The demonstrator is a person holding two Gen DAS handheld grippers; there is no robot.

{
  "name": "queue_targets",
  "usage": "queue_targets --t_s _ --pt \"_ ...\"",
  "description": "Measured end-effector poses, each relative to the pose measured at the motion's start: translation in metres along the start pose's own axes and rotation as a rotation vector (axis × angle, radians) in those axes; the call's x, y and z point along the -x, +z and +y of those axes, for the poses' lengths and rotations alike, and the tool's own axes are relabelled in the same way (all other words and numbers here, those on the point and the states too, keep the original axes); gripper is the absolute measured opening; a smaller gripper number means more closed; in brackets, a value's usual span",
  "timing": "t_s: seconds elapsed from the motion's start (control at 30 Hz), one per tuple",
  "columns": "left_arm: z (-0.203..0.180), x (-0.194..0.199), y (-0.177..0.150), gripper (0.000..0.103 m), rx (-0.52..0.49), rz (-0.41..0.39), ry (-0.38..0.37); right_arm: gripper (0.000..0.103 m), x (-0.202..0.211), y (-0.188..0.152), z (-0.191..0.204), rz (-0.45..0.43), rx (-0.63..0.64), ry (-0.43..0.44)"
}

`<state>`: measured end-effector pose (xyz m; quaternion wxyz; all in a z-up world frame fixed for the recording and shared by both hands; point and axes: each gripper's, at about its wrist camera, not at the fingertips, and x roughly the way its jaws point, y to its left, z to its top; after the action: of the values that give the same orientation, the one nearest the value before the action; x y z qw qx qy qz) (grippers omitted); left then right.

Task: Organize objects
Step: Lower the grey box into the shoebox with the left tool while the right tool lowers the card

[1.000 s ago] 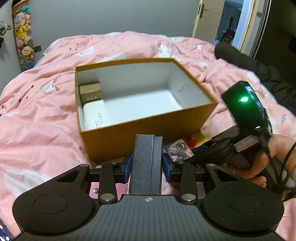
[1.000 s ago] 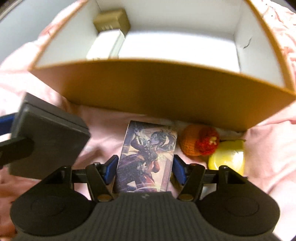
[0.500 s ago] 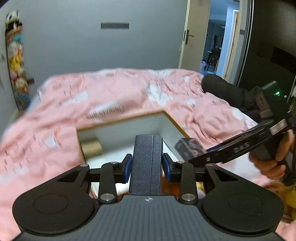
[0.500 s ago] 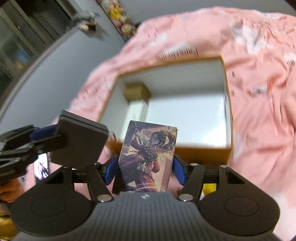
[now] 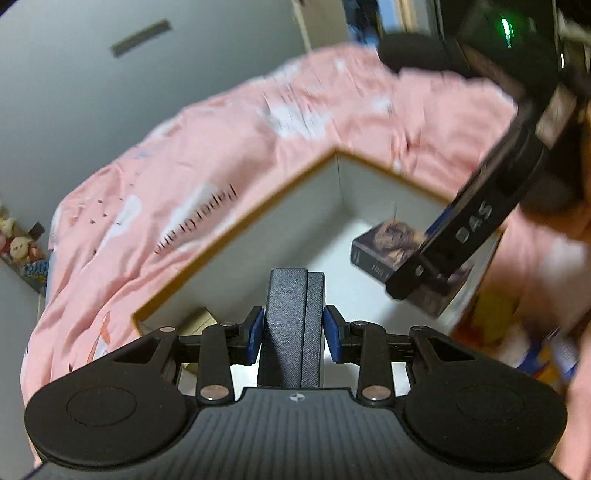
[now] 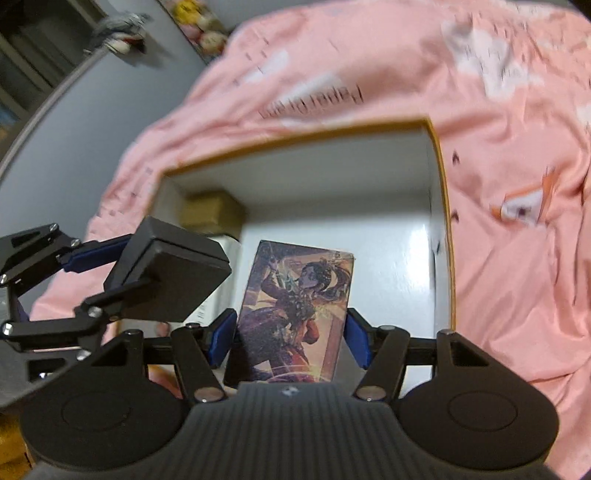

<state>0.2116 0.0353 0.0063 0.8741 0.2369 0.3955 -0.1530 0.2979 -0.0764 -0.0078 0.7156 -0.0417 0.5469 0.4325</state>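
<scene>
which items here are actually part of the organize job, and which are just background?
In play:
- left gripper, shut on the black case
- right gripper, shut on the illustrated card box
- orange storage box, both items held above it
- small tan box already inside

Background:
- pink duvet
- plush toys
- door

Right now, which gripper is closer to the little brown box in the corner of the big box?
Left. The left gripper, holding a black case, hovers right beside the little brown box; the right gripper, holding a picture box, is farther away.
</scene>
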Motion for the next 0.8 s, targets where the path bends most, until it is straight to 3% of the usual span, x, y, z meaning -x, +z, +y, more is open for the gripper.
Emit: queue_targets --t_s 0.13,0.33,0.6,0.8 --pt "-0.011 -0.032 -0.004 0.039 -0.158 0.034 -0.014 0.064 -0.023 0.004 -0.012 0.06 -0.027 0.015" --pt "-0.017 -0.064 -0.007 0.039 -0.298 0.054 -0.037 0.064 -0.04 0.011 -0.012 0.104 0.009 0.003" --pt "-0.019 -0.07 -0.019 0.04 -0.368 0.072 -0.107 0.064 -0.052 0.008 -0.009 0.151 0.075 -0.04" --pt "-0.009 -0.065 -0.02 0.044 -0.283 0.108 -0.198 0.065 -0.053 0.005 -0.005 0.174 0.11 -0.074"
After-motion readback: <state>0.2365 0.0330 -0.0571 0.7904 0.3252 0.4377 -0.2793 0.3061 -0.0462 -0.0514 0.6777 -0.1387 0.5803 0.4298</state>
